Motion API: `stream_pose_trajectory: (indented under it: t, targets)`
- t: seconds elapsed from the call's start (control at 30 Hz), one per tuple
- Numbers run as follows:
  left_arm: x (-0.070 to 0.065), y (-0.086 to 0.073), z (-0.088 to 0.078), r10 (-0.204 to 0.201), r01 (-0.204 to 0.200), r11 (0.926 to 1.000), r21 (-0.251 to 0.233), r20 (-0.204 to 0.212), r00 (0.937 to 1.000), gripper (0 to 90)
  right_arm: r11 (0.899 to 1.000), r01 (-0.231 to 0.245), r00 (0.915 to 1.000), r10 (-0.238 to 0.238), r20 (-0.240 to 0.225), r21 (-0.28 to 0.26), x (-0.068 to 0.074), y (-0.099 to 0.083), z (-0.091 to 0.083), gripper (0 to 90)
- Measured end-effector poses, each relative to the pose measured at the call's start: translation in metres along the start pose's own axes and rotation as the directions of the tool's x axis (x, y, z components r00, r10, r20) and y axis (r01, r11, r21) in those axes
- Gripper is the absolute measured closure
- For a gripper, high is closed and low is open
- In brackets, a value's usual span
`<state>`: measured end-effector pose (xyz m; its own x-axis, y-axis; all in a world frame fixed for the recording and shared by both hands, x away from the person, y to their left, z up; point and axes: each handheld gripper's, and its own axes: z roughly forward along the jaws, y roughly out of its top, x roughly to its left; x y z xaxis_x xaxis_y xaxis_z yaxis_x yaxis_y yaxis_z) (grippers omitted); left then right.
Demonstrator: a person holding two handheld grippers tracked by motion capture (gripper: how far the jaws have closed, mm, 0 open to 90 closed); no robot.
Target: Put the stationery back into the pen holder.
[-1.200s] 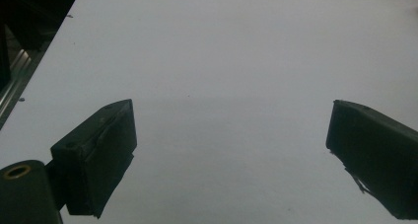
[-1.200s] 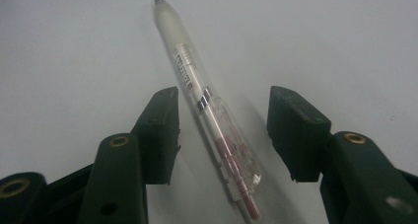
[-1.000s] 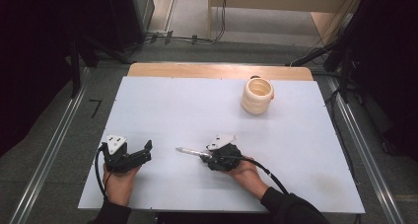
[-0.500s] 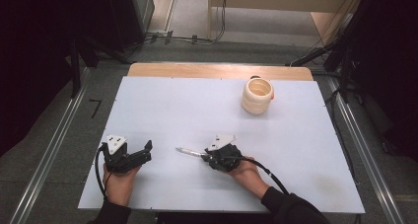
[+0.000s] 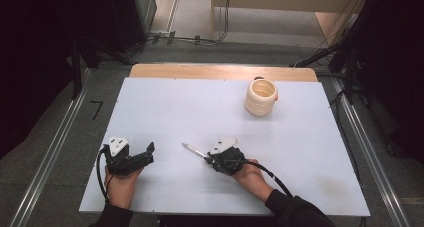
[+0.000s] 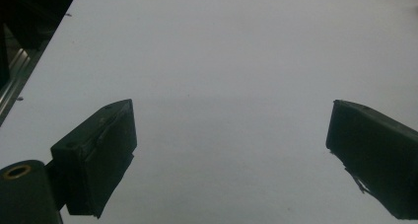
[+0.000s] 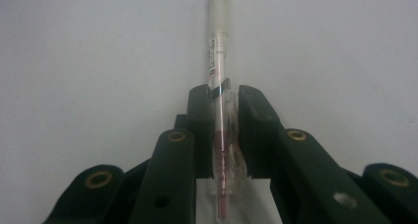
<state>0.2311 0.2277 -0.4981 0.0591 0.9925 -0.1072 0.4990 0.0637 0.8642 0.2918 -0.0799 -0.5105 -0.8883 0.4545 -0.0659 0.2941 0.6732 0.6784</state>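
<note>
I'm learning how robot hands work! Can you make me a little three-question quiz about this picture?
1. True or false: the right gripper is shut on the pen.
2. Which gripper is open with nothing between its jaws?
3. The cream cup stands: A) beside the pen, B) far across the table, C) inside a gripper.

Key: 1 true; its jaws have just been closing onto the pen. 2 the left gripper. 3 B.

Dim, soft overhead light, faint shadows (gripper views blurry)
</note>
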Motion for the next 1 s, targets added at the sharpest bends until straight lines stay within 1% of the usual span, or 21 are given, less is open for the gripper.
stream_pose_trajectory:
  t: [0.17,0.23,0.27,0.47,0.73,0.9,0.97,1.0]
  targets:
    - [0.001,0.0,0.0,0.0,0.0,1.0,-0.002,-0.001,1.0,5.8,1.0,-0.016,0.9999,0.016,-0.003,-0.008,-0.001,0.0,0.0,75.3]
    - [0.001,0.0,-0.001,-0.001,0.001,1.0,-0.001,-0.002,1.0,5.8,1.0,-0.014,0.9999,0.014,0.003,-0.015,-0.002,0.0,-0.001,75.2]
    - [0.001,0.0,-0.001,-0.002,0.002,1.0,-0.002,-0.001,1.0,5.8,1.0,-0.022,0.9997,0.022,0.003,-0.017,-0.002,0.0,-0.002,75.2]
    - [0.002,0.0,-0.001,-0.006,0.006,1.0,-0.005,-0.002,1.0,5.8,0.997,-0.04,0.9986,0.042,0.031,-0.068,-0.01,0.003,-0.013,75.2]
    - [0.002,0.0,-0.001,-0.004,0.004,1.0,-0.004,-0.004,1.0,5.8,0.993,-0.067,0.9964,0.072,0.044,-0.101,-0.019,0.005,-0.021,75.1]
    - [0.002,0.0,-0.001,-0.004,0.004,1.0,-0.003,-0.003,1.0,5.8,0.99,-0.074,0.995,0.082,0.058,-0.118,-0.025,0.006,-0.025,75.2]
    - [0.002,0.0,-0.001,-0.005,0.005,1.0,-0.005,-0.003,1.0,5.8,0.988,-0.092,0.993,0.1,0.063,-0.123,-0.026,0.006,-0.028,75.1]
    - [0.002,0.0,-0.001,-0.005,0.005,1.0,-0.005,-0.003,1.0,5.8,0.988,-0.089,0.9931,0.098,0.065,-0.128,-0.028,0.006,-0.029,75.2]
